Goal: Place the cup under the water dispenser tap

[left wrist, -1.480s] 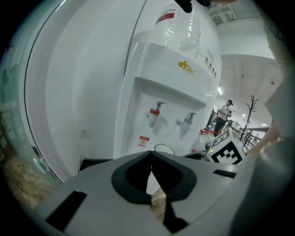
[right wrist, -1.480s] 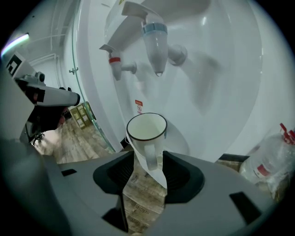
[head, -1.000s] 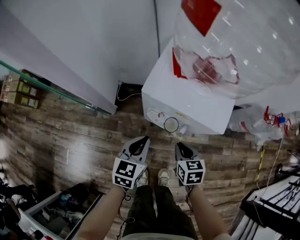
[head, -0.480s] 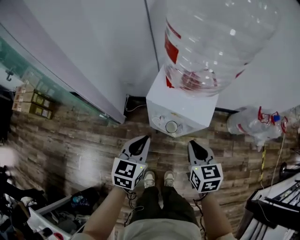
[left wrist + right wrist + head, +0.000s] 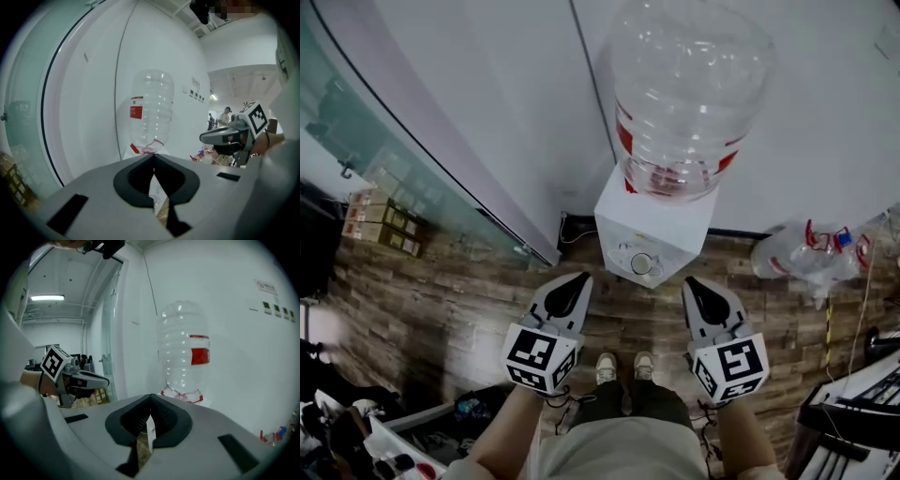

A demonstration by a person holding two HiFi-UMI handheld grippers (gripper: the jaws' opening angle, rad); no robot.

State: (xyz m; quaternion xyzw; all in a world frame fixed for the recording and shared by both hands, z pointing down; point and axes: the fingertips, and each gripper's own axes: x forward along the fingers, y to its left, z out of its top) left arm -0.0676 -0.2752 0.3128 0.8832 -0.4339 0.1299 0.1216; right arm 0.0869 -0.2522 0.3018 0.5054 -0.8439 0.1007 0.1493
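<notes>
- The cup (image 5: 641, 263) shows in the head view as a small round rim seen from above. It stands upright on the front ledge of the water dispenser (image 5: 661, 225), where the tap should be. The tap itself is too small to make out.
- Nothing touches the cup, and it stands alone, well apart from both hand-held grippers.
- By the look of it, the placing is done, since the cup sits at the dispenser's front. At most, what is left is to check that it lines up under the spout, which these pictures cannot settle.
- The left hand-held gripper (image 5: 579, 277) has its 2 jaws together with nothing between them. Its own view shows only a thin slit between the pads.
- The right hand-held gripper (image 5: 694, 282) is likewise closed and empty, with its tips meeting.
- The 2 grippers are held side by side in front of the person and point toward the dispenser, 1 on each side of it, above the wooden floor (image 5: 441, 281).
- A big clear bottle (image 5: 689, 103) with a red label sits neck-down on top of the dispenser.
- The dispenser stands against a white wall (image 5: 487, 75). A clear plastic bag (image 5: 802, 253) lies on the floor to its right, and a glass panel (image 5: 366, 131) runs along the left.
</notes>
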